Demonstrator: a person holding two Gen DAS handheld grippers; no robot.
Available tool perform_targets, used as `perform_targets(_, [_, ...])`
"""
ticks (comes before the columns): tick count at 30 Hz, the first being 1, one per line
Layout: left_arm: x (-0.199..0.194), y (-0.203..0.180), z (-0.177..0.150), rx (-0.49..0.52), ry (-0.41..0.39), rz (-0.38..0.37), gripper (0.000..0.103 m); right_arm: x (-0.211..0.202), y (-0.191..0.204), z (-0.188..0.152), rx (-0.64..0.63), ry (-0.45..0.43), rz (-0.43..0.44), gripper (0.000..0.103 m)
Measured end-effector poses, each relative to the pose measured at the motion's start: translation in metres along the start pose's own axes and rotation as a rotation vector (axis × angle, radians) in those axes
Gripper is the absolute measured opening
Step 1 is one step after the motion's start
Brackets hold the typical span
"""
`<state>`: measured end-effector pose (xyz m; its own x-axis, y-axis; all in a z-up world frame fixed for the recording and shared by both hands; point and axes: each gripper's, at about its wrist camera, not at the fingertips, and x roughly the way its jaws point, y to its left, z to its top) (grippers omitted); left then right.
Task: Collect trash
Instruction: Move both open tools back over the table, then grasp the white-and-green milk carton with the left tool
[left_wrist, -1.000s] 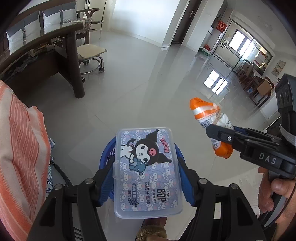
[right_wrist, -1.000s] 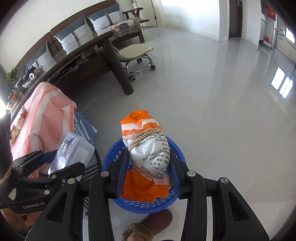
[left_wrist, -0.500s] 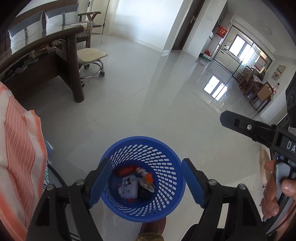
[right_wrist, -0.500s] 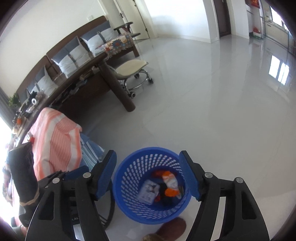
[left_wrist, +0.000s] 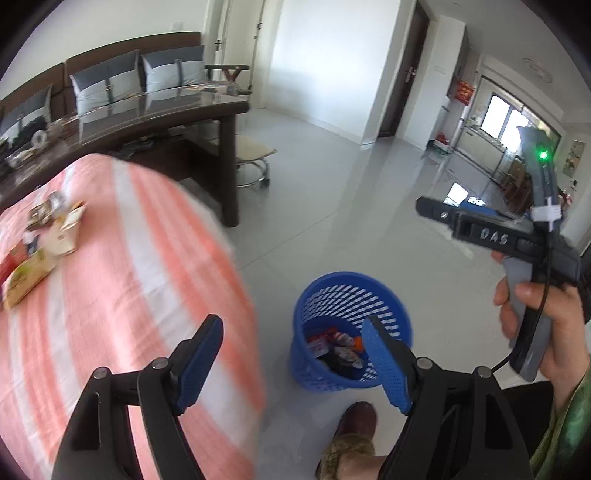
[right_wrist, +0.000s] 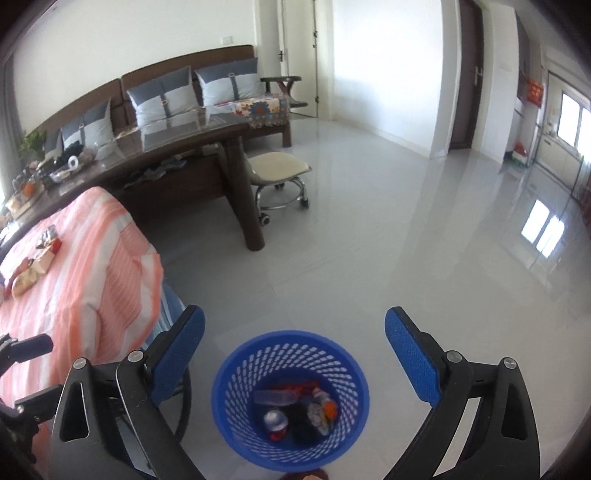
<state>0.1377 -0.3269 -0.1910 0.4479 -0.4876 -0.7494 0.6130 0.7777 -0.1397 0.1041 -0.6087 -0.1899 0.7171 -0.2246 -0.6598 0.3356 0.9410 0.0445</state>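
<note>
A blue mesh basket (left_wrist: 351, 291) (right_wrist: 291, 338) stands on the floor with dropped trash (left_wrist: 340, 347) (right_wrist: 295, 406) at its bottom. My left gripper (left_wrist: 291, 328) is open and empty, above the edge of the orange-striped tablecloth (left_wrist: 129, 277) and just left of the basket. My right gripper (right_wrist: 295, 317) hangs over the basket, its jaws opening wide with nothing between them. It also shows at the right in the left wrist view, held by a hand (left_wrist: 535, 317). Several wrappers and packets (left_wrist: 44, 240) (right_wrist: 33, 269) lie on the striped cloth at the far left.
A dark wooden table (left_wrist: 166, 118) (right_wrist: 184, 147) stands behind the striped one, with a padded rolling stool (left_wrist: 255, 147) (right_wrist: 277, 166) beside its leg. A sofa with cushions (right_wrist: 162, 99) lines the wall. A slippered foot (left_wrist: 354, 417) is beside the basket. Glossy floor stretches right.
The cartoon-printed box left my left gripper and the orange-white bag left my right one; both now lie in the basket. Both jaws opened. Both grippers rose, the left swinging toward the striped table.
</note>
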Motion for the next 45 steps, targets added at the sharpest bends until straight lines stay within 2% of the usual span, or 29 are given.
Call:
perform_targets(3, [-0.018,0.048,-0.027,-0.011,0.02,0.155,0.079,-0.004,0.046,0.004,-0.064,-0.022,0.06,0.1])
perform_targets(7, [-0.041,0.112,-0.058,-0.082,0.042,0.312,0.079,-0.006,0.124,0.003,-0.129,-0.009,0.215,0.1])
perform_targets(10, [-0.06,0.155,-0.076,-0.182,0.038,0.342,0.079,-0.004,0.186,-0.007,-0.197,0.034,0.33,0.1])
perform_targets(13, [-0.078,0.185,-0.089,-0.26,0.024,0.362,0.079,0.0,0.247,-0.025,-0.294,0.081,0.404,0.1])
perform_targets(16, [-0.086,0.2,-0.093,-0.297,0.02,0.374,0.079,0.004,0.296,-0.046,-0.386,0.123,0.429,0.1])
perform_targets(20, [-0.095,0.212,-0.095,-0.296,0.038,0.422,0.079,0.01,0.337,-0.072,-0.489,0.169,0.431,0.1])
perform_targets(23, [-0.112,0.238,-0.077,-0.301,-0.001,0.452,0.079,0.008,0.349,-0.08,-0.524,0.163,0.429,0.1])
perform_targets(27, [-0.129,0.289,-0.03,-0.37,-0.061,0.457,0.079,0.007,0.352,-0.081,-0.532,0.15,0.438,0.1])
perform_targets(29, [-0.118,0.313,-0.008,-0.39,-0.034,0.47,0.079,0.01,0.353,-0.081,-0.532,0.156,0.436,0.1])
perform_targets(33, [-0.085,0.341,0.011,-0.367,0.058,0.579,0.079,0.011,0.355,-0.081,-0.533,0.152,0.436,0.1])
perform_targets(36, [-0.079,0.358,0.0,-0.414,0.087,0.598,0.079,0.007,0.355,-0.081,-0.547,0.135,0.431,0.1])
perform_targets(41, [-0.122,0.404,-0.046,-0.668,-0.011,0.506,0.079,0.005,0.347,-0.078,-0.535,0.134,0.438,0.1])
perform_targets(45, [-0.147,0.436,-0.077,-0.789,-0.052,0.469,0.079,0.006,0.343,-0.077,-0.522,0.151,0.45,0.1])
